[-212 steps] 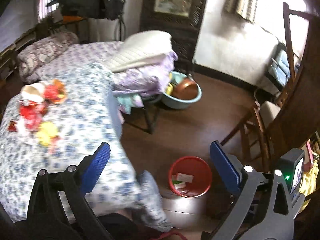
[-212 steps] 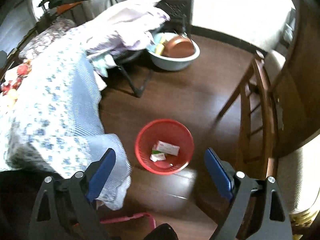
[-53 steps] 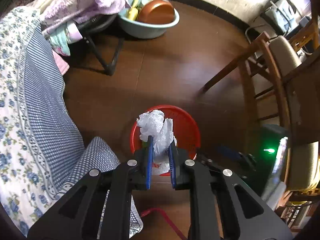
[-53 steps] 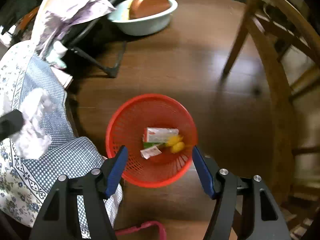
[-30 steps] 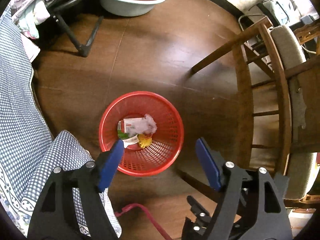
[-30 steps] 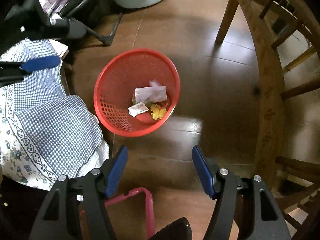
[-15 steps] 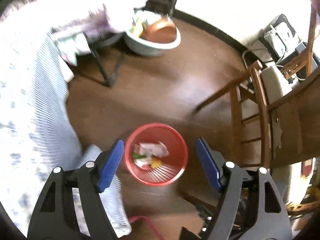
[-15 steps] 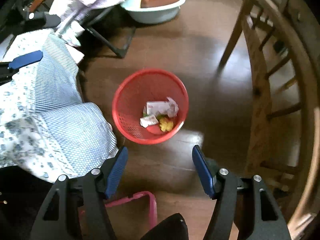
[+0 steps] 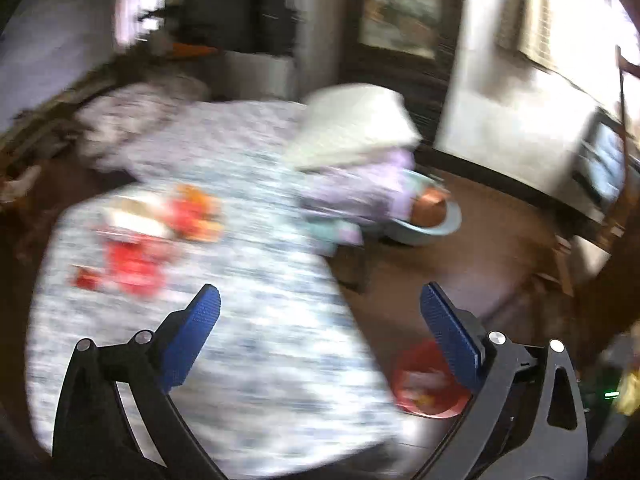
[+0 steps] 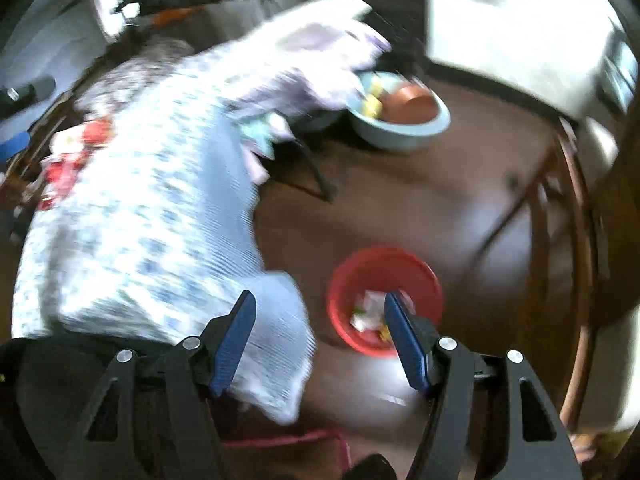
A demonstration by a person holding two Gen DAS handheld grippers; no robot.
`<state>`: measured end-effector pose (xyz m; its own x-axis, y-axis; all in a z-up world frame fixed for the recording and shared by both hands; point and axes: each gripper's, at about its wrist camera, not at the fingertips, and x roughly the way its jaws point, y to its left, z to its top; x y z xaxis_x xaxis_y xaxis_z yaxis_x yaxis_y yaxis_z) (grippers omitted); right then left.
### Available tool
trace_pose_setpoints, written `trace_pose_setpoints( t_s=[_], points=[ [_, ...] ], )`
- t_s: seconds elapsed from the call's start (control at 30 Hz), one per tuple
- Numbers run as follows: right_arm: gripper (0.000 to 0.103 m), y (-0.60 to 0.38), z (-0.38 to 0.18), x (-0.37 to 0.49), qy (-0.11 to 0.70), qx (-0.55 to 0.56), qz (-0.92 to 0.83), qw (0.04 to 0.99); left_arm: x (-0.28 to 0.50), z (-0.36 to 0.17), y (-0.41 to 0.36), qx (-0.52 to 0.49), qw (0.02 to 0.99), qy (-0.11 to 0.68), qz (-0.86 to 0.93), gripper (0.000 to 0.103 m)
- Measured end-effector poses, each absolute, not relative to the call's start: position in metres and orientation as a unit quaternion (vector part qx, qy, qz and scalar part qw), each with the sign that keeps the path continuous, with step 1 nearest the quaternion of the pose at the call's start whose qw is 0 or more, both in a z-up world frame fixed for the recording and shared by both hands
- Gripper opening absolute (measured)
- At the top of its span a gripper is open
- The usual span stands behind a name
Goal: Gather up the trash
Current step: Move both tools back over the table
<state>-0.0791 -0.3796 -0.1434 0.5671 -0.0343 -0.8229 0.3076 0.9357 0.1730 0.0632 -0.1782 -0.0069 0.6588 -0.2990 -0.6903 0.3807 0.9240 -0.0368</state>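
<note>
Both views are motion-blurred. A red mesh basket [image 10: 384,280] stands on the dark wooden floor with paper scraps and wrappers [image 10: 366,314] inside; it also shows low right in the left wrist view [image 9: 424,388]. A heap of red, orange and white trash [image 9: 140,240] lies on the floral bed cover, far left in the right wrist view [image 10: 72,156]. My left gripper [image 9: 320,320] is open and empty above the bed's near end. My right gripper [image 10: 320,332] is open and empty, held above the floor beside the basket.
The bed with the blue floral cover [image 9: 248,320] fills the left. Folded quilts [image 9: 352,132] lie at its far end. A pale blue basin with a brown bowl [image 10: 404,116] sits on the floor. A wooden chair [image 10: 560,240] stands at the right.
Both grippers have tilted up and swung left, away from the basket toward the bed. The white crumpled bag that my left gripper held 1.8 s ago now lies in the basket.
</note>
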Motion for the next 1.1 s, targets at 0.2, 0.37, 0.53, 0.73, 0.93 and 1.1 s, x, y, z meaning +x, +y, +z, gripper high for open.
trace_pose_setpoints(
  t_s=[0.2, 0.37, 0.53, 0.73, 0.93, 1.1],
  points=[
    [0.071, -0.278, -0.077, -0.007, 0.413, 0.095, 0.004, 0.906, 0.117, 0.011, -0.054, 0.095, 0.943, 0.318, 0.026, 0.096],
    [0.078, -0.195, -0.054, 0.056, 0.395, 0.064, 0.072, 0.914, 0.157, -0.001, 0.021, 0.056, 0.937, 0.326, 0.109, 0.096],
    [0.078, -0.139, -0.057, 0.116, 0.402, 0.032, 0.077, 0.912, 0.162, -0.026, 0.064, 0.008, 0.931, 0.345, 0.117, 0.096],
    [0.078, -0.110, -0.079, 0.151, 0.401, 0.013, 0.059, 0.914, 0.165, -0.031, 0.088, -0.025, 0.927, 0.349, 0.133, 0.096],
    [0.078, -0.102, -0.101, 0.162, 0.418, 0.006, 0.061, 0.906, 0.169, -0.035, 0.096, -0.056, 0.922, 0.365, 0.117, 0.096],
    [0.078, -0.096, -0.109, 0.186, 0.433, 0.007, 0.053, 0.900, 0.169, -0.035, 0.098, -0.072, 0.922, 0.364, 0.108, 0.096]
  ],
)
